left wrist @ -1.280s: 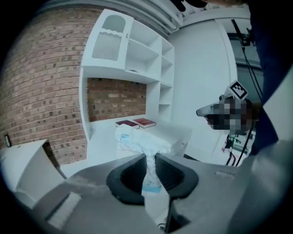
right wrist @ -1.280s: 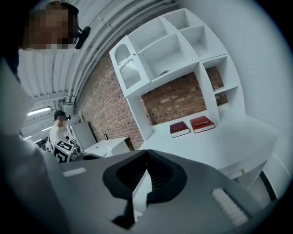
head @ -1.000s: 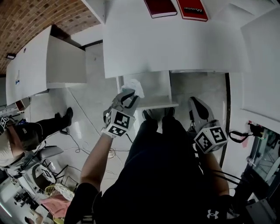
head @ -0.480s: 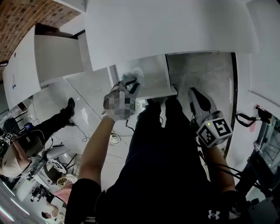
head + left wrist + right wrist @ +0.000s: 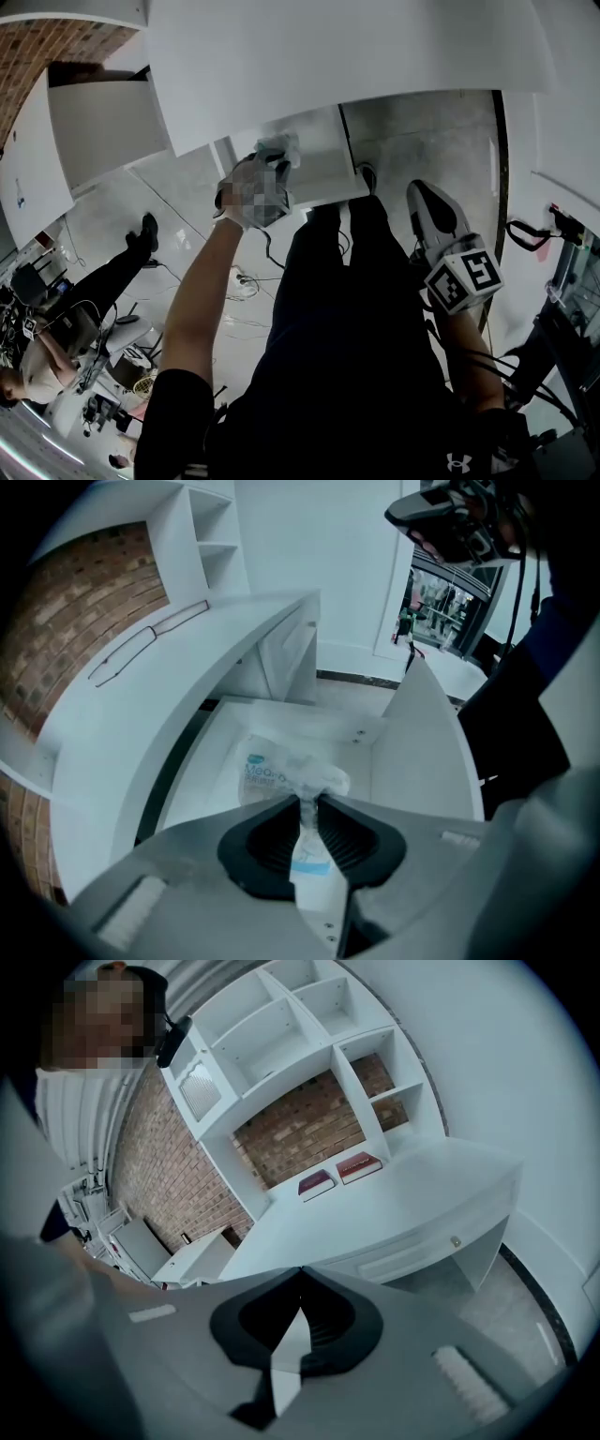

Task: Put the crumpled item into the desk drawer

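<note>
Left gripper (image 5: 307, 801) is pinching the crumpled plastic wrapper (image 5: 281, 778), dangling it over the open desk drawer (image 5: 427, 752). Drop is not yet done. Right gripper (image 5: 300, 1274) is idling closed, empty.

Black short-sleeved shirt (image 5: 183, 417), black trousers (image 5: 347, 309), small white logo (image 5: 457, 459).

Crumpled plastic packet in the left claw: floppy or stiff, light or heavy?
Probably floppy: the crumpled packet pinches thin in the left claw. Likely light, being thin clear film. Over the open drawer, it seems unlikely to roll.
</note>
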Available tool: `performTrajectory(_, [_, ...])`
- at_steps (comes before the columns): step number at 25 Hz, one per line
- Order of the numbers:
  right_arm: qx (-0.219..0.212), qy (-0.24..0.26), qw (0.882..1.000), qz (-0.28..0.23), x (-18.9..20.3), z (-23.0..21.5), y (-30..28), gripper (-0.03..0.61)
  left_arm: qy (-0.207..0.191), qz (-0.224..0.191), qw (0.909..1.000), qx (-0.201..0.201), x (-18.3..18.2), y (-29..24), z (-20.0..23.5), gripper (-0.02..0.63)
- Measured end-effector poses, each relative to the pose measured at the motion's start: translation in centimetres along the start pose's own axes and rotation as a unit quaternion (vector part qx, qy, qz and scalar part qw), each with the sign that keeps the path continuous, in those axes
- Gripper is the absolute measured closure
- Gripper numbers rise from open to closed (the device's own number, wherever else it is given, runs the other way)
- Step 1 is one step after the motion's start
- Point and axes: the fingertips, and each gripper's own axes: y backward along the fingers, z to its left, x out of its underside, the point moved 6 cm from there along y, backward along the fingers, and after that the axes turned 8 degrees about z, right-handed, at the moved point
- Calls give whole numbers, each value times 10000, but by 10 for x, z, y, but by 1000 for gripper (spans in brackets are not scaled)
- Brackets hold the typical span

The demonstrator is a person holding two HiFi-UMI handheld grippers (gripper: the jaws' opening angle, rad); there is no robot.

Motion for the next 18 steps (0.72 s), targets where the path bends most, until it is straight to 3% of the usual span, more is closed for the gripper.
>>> performTrajectory(18, [260, -197, 9992, 234, 20, -14, -2, 575, -939, 854, 9914, 323, 15, -86, -7, 546])
